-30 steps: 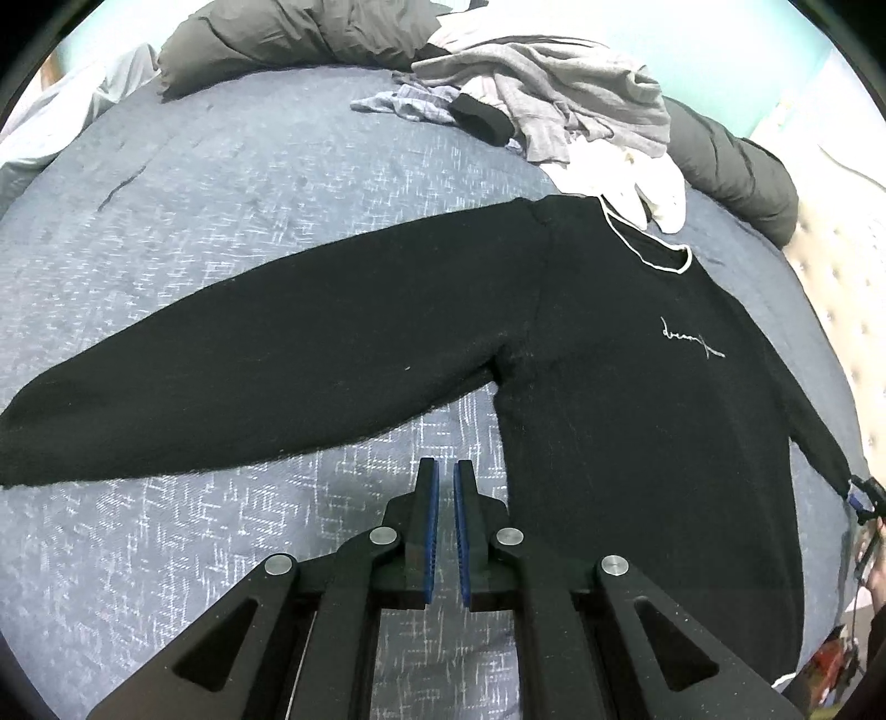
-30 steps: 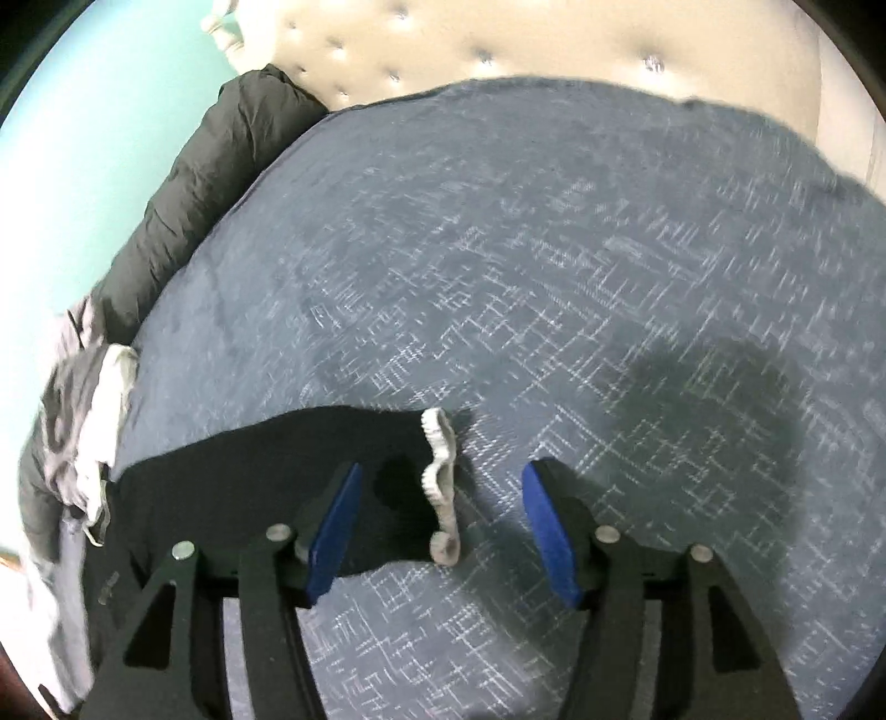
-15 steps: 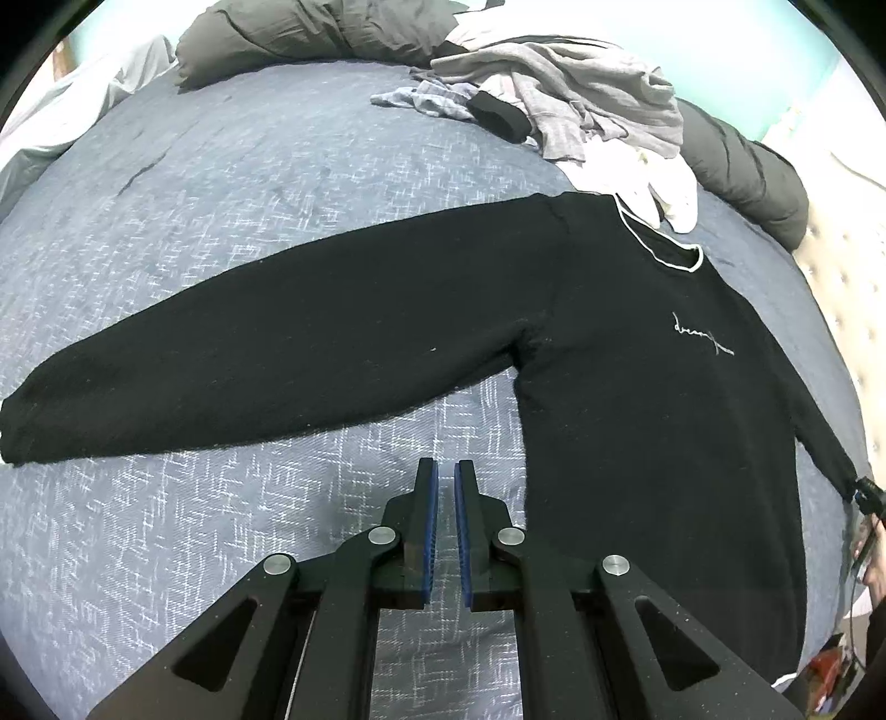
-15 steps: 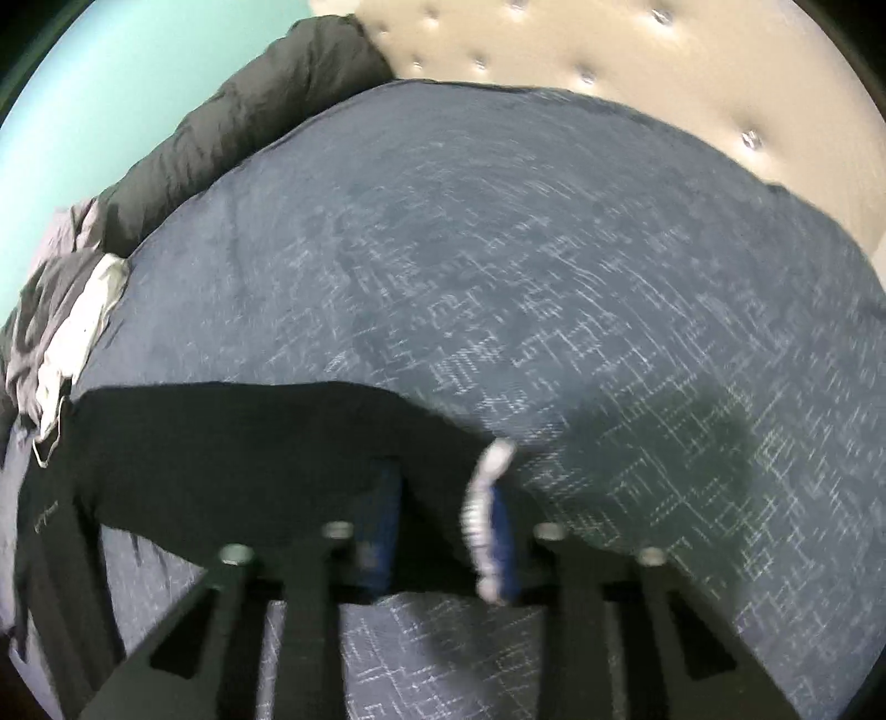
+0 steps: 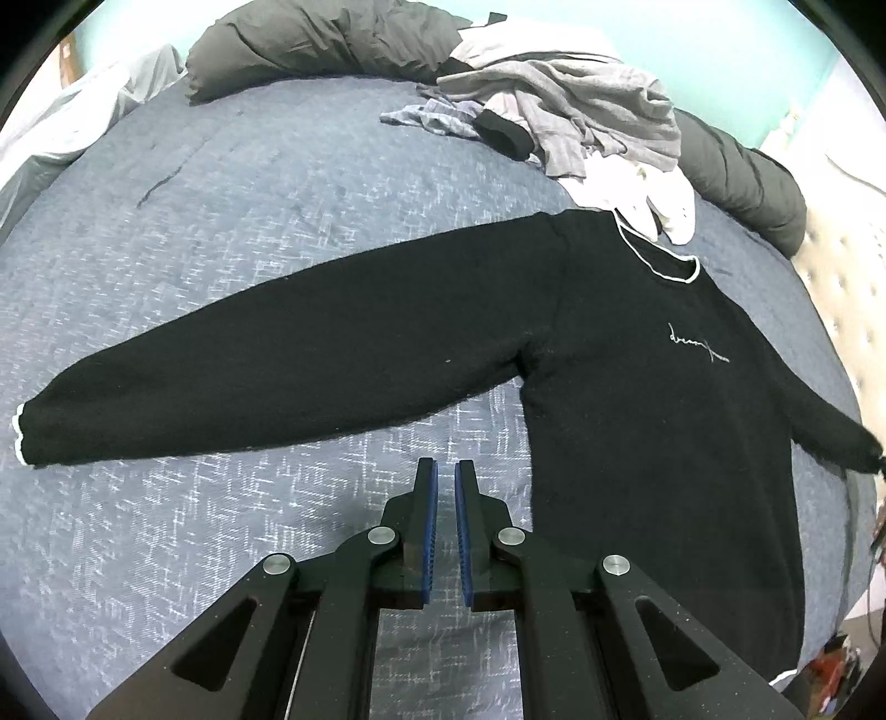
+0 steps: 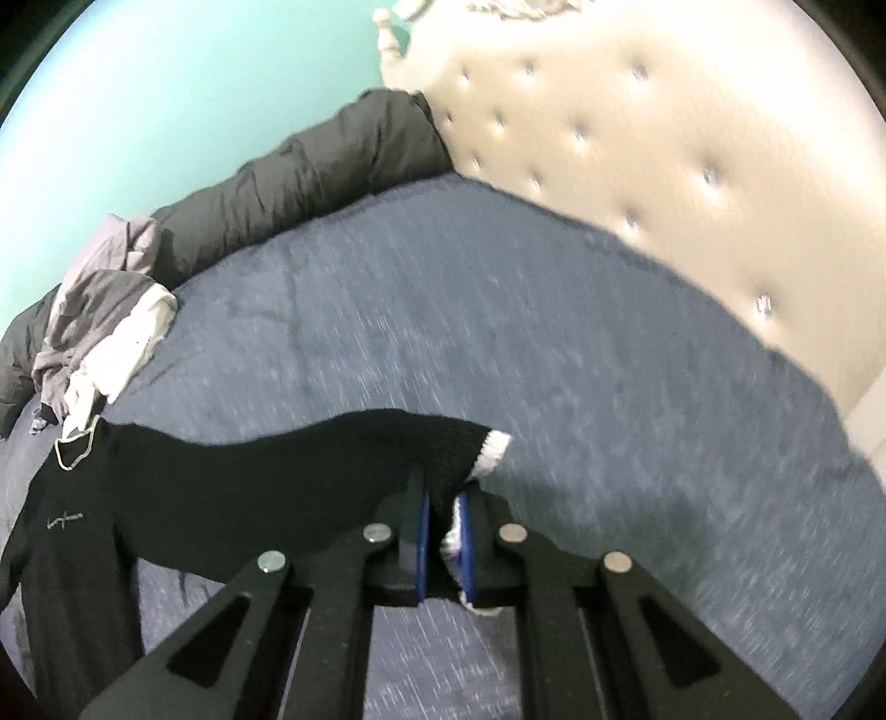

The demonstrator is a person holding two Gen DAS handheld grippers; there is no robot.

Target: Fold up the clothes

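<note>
A black sweater (image 5: 653, 399) with a white-edged collar and small script on the chest lies face up on the blue bedspread (image 5: 221, 232). One sleeve (image 5: 277, 365) stretches flat to the left, ending in a white-trimmed cuff (image 5: 19, 432). My left gripper (image 5: 446, 482) hovers shut and empty over bare bedspread just below that sleeve's armpit. In the right wrist view my right gripper (image 6: 443, 493) is shut on the other sleeve's white-trimmed cuff (image 6: 487, 454), which is raised off the bed; the sleeve (image 6: 266, 476) trails left to the sweater body (image 6: 66, 554).
A heap of grey and white clothes (image 5: 581, 116) lies beyond the collar. Dark grey rolled duvets (image 5: 332, 44) line the far edge of the bed. A cream tufted headboard (image 6: 664, 155) stands at the right, against a teal wall (image 6: 166, 83).
My right gripper closed on the sleeve cuff and lifted it off the bed. The left gripper stayed shut and drifted back, bringing the left cuff into view.
</note>
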